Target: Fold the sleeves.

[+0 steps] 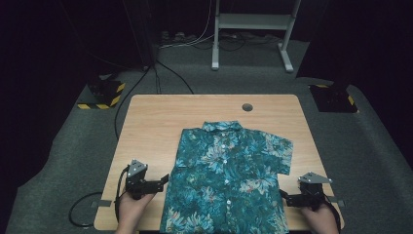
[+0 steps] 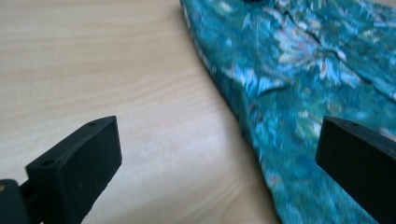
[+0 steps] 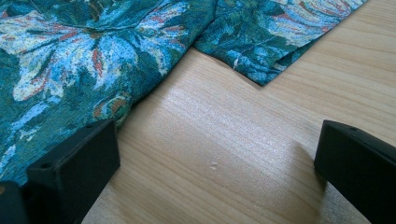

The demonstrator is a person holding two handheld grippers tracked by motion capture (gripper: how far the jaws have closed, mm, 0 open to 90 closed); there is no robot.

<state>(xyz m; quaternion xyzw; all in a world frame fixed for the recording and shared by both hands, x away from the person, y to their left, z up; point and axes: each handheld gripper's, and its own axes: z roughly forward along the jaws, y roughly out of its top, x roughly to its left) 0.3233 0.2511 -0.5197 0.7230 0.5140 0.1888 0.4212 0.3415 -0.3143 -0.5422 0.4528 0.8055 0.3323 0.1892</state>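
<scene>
So the person is holding both grippers low at the bottom of the frame, left gripper (image 1: 163, 179) and right gripper (image 1: 284, 196), jaws spread wide and gripping nothing. They're flanking the floral shirt (image 1: 229, 175), probably lining up on its side edges. It's lying flat mid-frame, buttoned, on the wooden table (image 1: 151, 122), collar pointing to the top.

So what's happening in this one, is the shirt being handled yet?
Not yet. A person holds a pair of tongs in each hand at a wooden table. A teal flowered shirt lies flat, buttoned and face up. The left tongs sit beside the shirt's left edge and the right tongs beside its right edge, below the sleeve. Both are open and hold nothing; the shirt appears ungrasped.
</scene>
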